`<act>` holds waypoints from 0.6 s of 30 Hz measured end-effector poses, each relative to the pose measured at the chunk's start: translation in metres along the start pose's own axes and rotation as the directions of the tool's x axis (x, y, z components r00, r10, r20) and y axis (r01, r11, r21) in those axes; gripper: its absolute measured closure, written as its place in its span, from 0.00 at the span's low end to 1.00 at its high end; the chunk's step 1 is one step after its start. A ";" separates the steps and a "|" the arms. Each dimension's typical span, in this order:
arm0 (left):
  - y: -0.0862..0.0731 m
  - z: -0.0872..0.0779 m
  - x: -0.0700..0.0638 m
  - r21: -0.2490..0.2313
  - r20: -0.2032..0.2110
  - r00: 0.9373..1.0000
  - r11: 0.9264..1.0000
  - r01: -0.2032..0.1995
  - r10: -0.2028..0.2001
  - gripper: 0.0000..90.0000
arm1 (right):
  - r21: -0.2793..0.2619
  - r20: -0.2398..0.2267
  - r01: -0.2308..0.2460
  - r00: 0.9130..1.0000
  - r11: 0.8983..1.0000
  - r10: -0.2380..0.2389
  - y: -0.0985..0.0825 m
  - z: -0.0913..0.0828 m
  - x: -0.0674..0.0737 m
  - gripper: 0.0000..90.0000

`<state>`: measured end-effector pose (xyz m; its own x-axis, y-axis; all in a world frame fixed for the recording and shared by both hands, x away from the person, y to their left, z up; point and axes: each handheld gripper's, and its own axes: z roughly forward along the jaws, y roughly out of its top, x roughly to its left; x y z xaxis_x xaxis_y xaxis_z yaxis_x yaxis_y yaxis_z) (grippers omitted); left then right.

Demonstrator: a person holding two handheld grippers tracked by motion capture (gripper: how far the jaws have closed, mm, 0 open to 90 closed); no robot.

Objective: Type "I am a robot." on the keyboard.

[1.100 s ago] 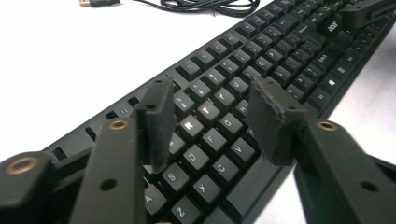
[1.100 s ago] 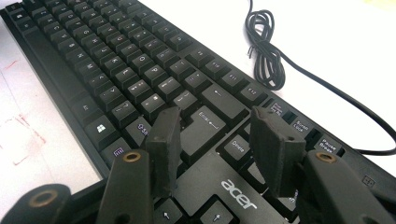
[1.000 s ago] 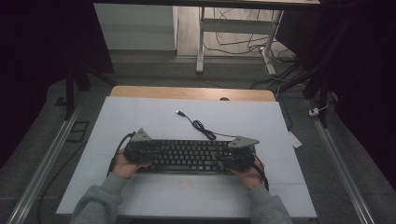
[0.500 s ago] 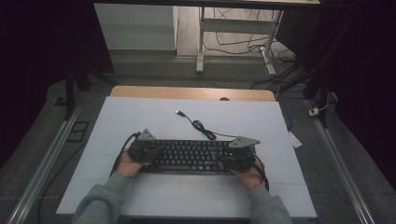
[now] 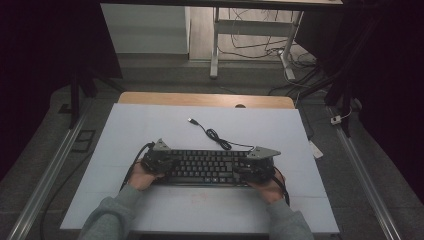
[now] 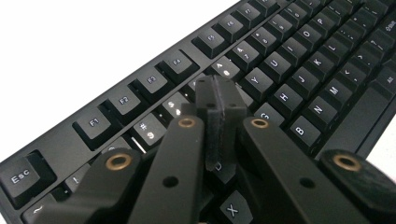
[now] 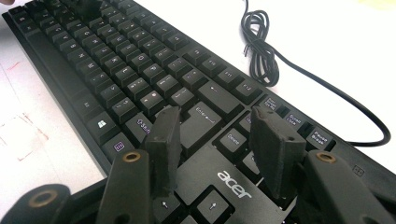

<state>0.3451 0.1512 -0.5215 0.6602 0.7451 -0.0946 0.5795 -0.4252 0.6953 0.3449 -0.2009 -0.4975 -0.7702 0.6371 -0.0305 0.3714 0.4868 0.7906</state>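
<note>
White matte tabletop (image 5: 150,125) carries a black keyboard (image 5: 207,167) near its front edge. Both forearms in grey sleeves (image 5: 107,220) enter from the near side. The left gripper (image 6: 219,100) rests over the keyboard's left end, jaws pressed together above the letter keys. The right gripper (image 7: 212,140) sits over the right end, jaws apart above the Enter key area. Farther back, the coiled black cable (image 5: 215,135) ends in a USB plug (image 5: 191,120).

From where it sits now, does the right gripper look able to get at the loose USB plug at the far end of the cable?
Probably yes. The right gripper is open over the keyboard and holds nothing, and bare table lies between it and the USB plug.
</note>
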 end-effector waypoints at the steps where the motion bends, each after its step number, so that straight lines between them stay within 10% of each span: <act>1: 0.000 0.000 0.000 0.000 -0.002 1.000 1.000 -0.001 0.001 0.99 | 0.001 0.000 0.001 1.000 1.000 -0.001 0.000 0.000 0.000 0.59; 12: 0.001 -0.003 -0.004 -0.026 -0.023 1.000 1.000 -0.010 0.010 0.98 | 0.003 0.004 0.000 1.000 1.000 0.000 0.000 0.000 0.000 0.59; 18: 0.002 -0.018 -0.005 -0.087 0.004 1.000 0.996 0.015 -0.015 0.75 | -0.004 0.007 0.002 1.000 1.000 -0.002 0.000 -0.001 0.000 0.59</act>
<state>0.3342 0.1560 -0.5064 0.6537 0.7490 -0.1079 0.5457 -0.3678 0.7529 0.3444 -0.2011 -0.4968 -0.7671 0.6405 -0.0363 0.3679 0.4855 0.7930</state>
